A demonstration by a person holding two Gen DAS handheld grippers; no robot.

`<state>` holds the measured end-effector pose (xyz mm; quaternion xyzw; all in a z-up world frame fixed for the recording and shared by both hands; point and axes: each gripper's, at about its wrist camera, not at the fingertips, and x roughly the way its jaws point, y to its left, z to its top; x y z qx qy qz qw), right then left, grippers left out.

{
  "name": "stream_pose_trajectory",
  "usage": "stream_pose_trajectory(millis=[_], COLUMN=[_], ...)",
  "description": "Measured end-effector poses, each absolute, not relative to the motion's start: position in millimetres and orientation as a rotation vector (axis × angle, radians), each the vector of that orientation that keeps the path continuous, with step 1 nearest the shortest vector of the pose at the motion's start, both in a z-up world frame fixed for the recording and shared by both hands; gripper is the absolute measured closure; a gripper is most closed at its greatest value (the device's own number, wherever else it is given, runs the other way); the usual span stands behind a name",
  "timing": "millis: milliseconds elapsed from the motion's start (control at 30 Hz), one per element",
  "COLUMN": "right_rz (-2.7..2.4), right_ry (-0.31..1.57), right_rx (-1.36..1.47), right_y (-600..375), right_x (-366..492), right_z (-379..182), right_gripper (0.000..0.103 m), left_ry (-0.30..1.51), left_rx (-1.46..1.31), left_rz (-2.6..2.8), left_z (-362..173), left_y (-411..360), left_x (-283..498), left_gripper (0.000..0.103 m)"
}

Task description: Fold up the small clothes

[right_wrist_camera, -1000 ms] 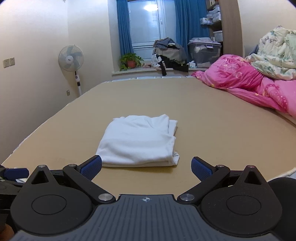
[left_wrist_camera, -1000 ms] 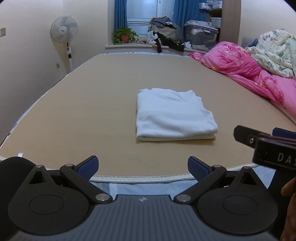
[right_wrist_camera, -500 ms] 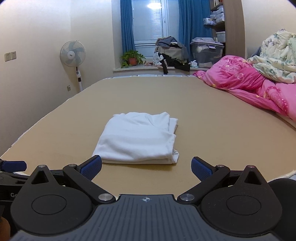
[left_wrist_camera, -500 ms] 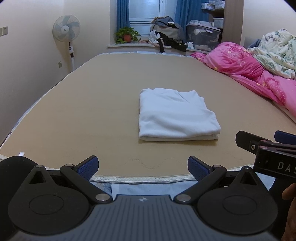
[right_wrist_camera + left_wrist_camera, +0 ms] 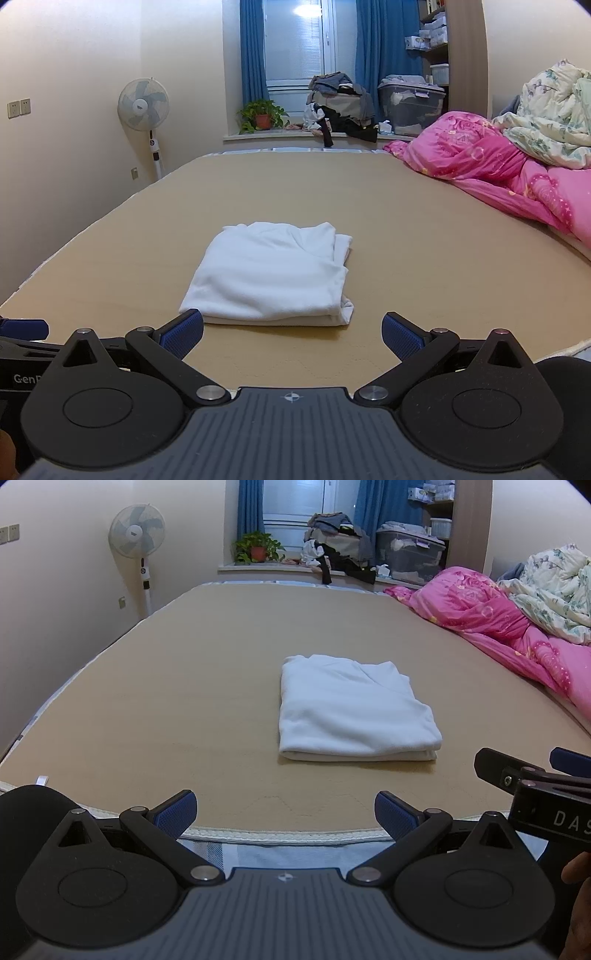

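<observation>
A white garment [image 5: 351, 709] lies folded into a neat rectangle on the tan mattress [image 5: 184, 686]; the right wrist view shows the same white garment [image 5: 273, 277] just ahead. My left gripper [image 5: 284, 810] hangs open over the mattress's near edge, well short of the cloth, with nothing between its blue pads. The right gripper [image 5: 291, 334] is open too, its left pad close to the garment's near corner but apart from it. At the right edge of the left wrist view, part of the right gripper [image 5: 532, 779] shows.
A pink quilt [image 5: 509, 627] and a floral duvet [image 5: 554, 587] are heaped along the mattress's right side. A standing fan [image 5: 136, 531] is at the left wall. A potted plant [image 5: 262, 116], a clothes pile and a storage box [image 5: 410, 103] line the window sill.
Both grippers have tilted slightly upward and drawn back a little; the garment sits lower in both views. The cloth itself has not moved.
</observation>
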<state>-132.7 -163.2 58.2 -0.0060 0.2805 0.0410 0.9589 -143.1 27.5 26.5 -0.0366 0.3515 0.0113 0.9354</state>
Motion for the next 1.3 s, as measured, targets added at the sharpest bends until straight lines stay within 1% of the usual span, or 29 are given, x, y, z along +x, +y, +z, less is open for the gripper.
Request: stream_pose_trajectory(millis=[1300], right_rz=[0.089], right_ry=[0.584], right_rx=[-0.037], right_y=[-169.2], right_x=[-131.3], right_z=[53.5], right_gripper=[0.001], left_ry=[0.721], left_rx=[-0.079], left_rz=[0.029], left_z=[23.2], left_y=[27.0], left_x=[-143.6], left_gripper=[0.0])
